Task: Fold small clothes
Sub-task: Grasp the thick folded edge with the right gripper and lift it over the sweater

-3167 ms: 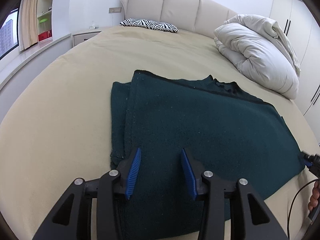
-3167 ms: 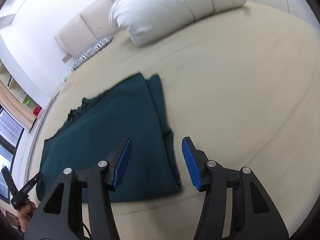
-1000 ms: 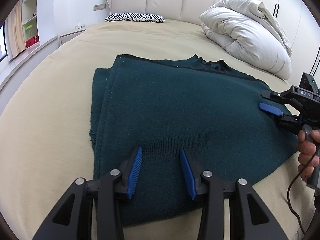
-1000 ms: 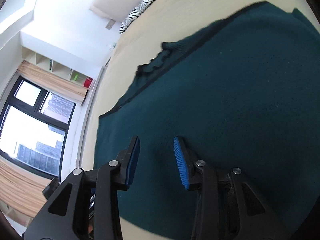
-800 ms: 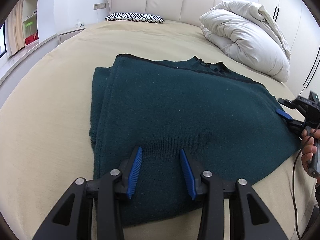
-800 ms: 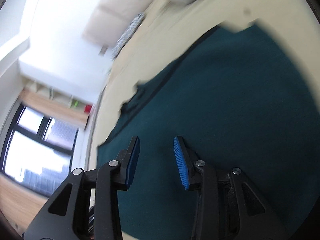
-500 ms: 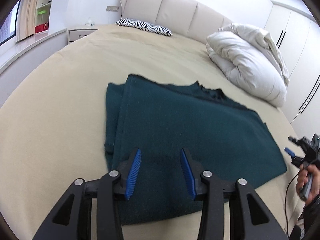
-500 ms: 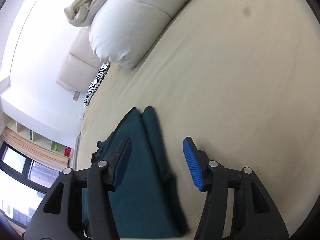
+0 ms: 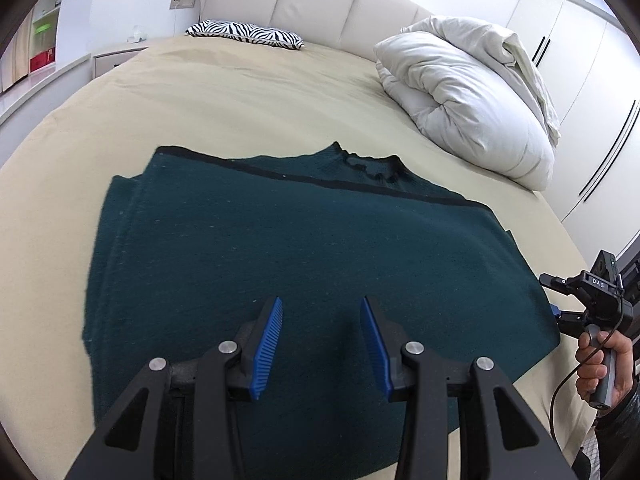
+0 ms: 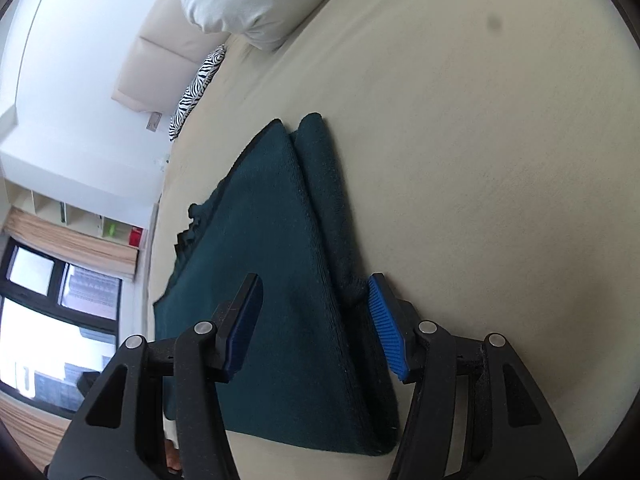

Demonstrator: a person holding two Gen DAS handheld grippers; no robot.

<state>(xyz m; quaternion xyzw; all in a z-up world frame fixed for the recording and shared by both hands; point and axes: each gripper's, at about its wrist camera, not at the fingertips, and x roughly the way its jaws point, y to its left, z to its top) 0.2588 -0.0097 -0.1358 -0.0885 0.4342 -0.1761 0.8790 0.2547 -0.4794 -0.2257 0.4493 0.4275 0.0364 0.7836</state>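
A dark green knit sweater (image 9: pixel 304 248) lies flat on the beige bed (image 9: pixel 240 92), sleeves folded in, collar toward the headboard. My left gripper (image 9: pixel 320 340) is open and empty, above the sweater's near edge. My right gripper (image 10: pixel 316 320) is open, its jaws on either side of the sweater's (image 10: pixel 276 248) right folded edge near the bottom corner. It also shows in the left wrist view (image 9: pixel 560 316) at the sweater's right edge, held by a hand.
A bunched white duvet (image 9: pixel 472 92) lies at the back right of the bed. A zebra pillow (image 9: pixel 244 34) sits by the padded headboard (image 9: pixel 320 4). White wardrobes (image 9: pixel 580 56) stand on the right, a nightstand (image 9: pixel 116 58) on the left.
My right gripper swung off the sweater's top out to its right edge and now straddles the folded edge. My left gripper pulled back a little and stayed open.
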